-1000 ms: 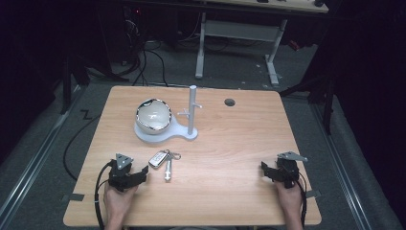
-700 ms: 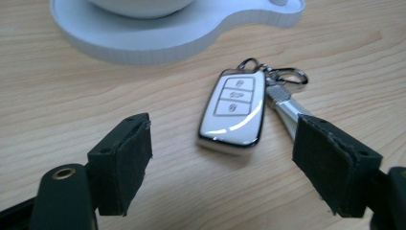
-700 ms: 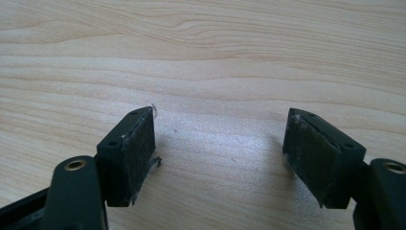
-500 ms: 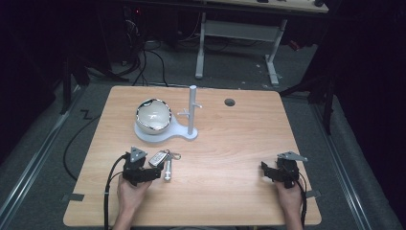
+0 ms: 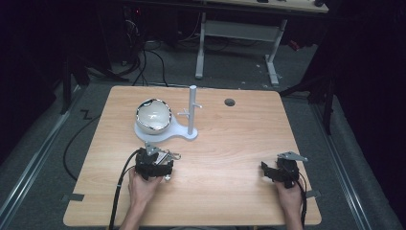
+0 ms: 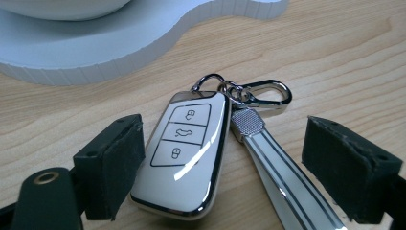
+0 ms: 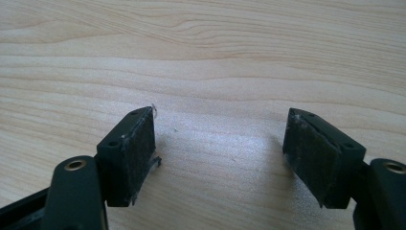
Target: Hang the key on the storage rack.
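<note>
I am at the grab step right now. My left gripper sits low on the table, and its jaws have just been opening wide, with the car key lying flat on the wood between them. The pads are not pressing on the key yet; I can see a bit of wood on each side of it in the left gripper view. The strap clipped to the key's ring lies between the jaws too, just beside the key, on the side of the other pad. A little way past the key is the white stand with a round bowl on it and a thin post with small pegs. My guess is that the key should end up hanging on that post, but I cannot be sure. My right gripper rests far off on the other side of the table, its jaws apart with nothing but bare wood between them. Next, I think I need to push the left gripper a tiny bit forward, keep it low, and squeeze the key by its two long sides. I should take care not to pinch only the strap, or the key might swing and slip.
</note>
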`<state>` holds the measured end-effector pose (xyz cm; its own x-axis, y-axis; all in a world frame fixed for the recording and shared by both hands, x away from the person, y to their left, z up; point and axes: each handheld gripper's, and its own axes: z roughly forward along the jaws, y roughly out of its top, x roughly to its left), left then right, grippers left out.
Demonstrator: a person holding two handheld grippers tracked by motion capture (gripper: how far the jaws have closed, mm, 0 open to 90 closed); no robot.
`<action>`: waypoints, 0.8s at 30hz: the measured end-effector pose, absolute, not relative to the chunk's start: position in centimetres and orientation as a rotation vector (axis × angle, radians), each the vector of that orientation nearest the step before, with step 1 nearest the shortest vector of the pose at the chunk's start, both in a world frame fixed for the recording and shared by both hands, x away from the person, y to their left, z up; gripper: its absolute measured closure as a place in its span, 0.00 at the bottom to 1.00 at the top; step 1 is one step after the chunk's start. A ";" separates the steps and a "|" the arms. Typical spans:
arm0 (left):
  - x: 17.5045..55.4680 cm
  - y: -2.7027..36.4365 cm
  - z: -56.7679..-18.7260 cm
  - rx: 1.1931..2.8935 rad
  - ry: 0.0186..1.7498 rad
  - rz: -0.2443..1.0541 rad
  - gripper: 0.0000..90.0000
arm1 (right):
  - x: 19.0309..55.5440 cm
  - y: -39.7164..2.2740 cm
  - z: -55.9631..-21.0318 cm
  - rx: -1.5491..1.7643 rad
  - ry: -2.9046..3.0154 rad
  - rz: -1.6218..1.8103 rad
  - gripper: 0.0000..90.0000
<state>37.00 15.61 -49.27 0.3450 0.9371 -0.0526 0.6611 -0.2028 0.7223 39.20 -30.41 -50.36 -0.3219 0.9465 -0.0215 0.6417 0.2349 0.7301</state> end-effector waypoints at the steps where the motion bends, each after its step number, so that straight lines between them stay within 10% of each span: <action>1: 37.0 15.6 -49.3 1.950 1.393 0.535 0.17 | 39.2 -30.4 -50.4 1.453 2.048 0.870 0.30; 9: 37.6 15.2 -50.0 2.008 1.417 0.536 0.18 | 39.2 -30.4 -50.4 1.452 2.048 0.870 0.30; 24: 37.4 15.8 -49.7 2.018 1.374 0.552 0.66 | 39.2 -30.4 -50.4 1.453 2.048 0.870 0.30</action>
